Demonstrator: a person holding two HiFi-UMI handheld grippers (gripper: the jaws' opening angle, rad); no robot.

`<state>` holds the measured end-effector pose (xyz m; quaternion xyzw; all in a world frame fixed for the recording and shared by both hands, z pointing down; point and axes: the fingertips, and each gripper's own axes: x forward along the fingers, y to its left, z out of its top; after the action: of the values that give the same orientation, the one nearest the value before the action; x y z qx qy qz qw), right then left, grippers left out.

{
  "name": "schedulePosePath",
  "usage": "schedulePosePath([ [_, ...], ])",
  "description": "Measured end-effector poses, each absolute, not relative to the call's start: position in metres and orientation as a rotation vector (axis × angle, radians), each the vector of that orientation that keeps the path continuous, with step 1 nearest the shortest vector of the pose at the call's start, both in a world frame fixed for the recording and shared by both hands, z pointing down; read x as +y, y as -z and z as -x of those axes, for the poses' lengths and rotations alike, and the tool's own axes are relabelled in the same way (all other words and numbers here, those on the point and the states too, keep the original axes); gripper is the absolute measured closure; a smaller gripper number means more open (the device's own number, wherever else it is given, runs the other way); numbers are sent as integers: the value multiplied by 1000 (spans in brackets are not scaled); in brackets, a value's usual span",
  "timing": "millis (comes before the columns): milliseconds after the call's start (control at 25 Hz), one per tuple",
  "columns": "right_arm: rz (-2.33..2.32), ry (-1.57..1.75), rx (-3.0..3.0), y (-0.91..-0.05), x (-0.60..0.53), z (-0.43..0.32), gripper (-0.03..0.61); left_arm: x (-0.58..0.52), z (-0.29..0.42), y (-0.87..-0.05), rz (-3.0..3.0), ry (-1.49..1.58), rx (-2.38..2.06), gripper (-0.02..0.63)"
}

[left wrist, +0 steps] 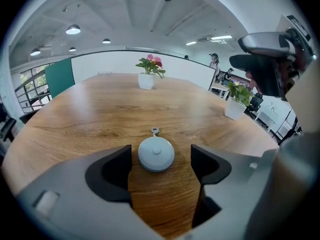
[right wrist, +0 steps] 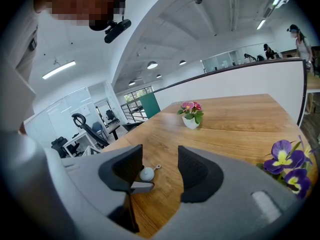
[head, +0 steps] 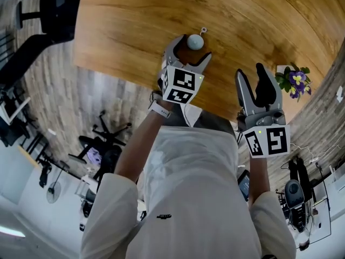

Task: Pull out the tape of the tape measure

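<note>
A small round grey tape measure (head: 195, 42) lies flat on the wooden table (head: 124, 26), its ring tab (head: 203, 31) pointing away from me. My left gripper (head: 190, 50) stands over it, pointing down, open. In the left gripper view the tape measure (left wrist: 156, 154) sits between the two dark pads (left wrist: 118, 170), with bare wood showing on either side. My right gripper (head: 253, 79) hovers to the right, open and holding nothing. In the right gripper view the tape measure (right wrist: 146, 174) shows small, beyond that gripper's (right wrist: 160, 165) left jaw.
A white pot of pink flowers (left wrist: 146, 79) stands far back on the table, and a second potted plant (left wrist: 234, 109) at the right. Purple flowers (head: 294, 82) sit close to the right gripper. The table's near edge runs just below both grippers; office chairs (head: 105, 139) stand on the floor.
</note>
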<state>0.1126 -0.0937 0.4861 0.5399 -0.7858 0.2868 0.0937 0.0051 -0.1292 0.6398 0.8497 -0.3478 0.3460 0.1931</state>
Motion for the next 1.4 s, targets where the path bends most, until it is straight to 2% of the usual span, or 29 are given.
schedulePosePath([
  [120,-1606,-850,-2335,-485,-95,-111,354,-135,1,-640,-2381,-993,-1055,307],
  [320,-1604,-852,-2334,-485,-94,-108,354,-134,0,-640,-2398,-998,-1075,324],
  [360,-1604,-855,-2333,-486,-93,-107,354,-133,-1,-639,-2409,-1001,-1061,379],
  [960,-1616,-809,-2349,-474,-86,-107,354,-133,2,-625,-2412,-884,-1002,380],
  [1400,-1600,-738,-2421,-444,-88,-97,354,-113,16,-562,-2542,-824,-941,380],
])
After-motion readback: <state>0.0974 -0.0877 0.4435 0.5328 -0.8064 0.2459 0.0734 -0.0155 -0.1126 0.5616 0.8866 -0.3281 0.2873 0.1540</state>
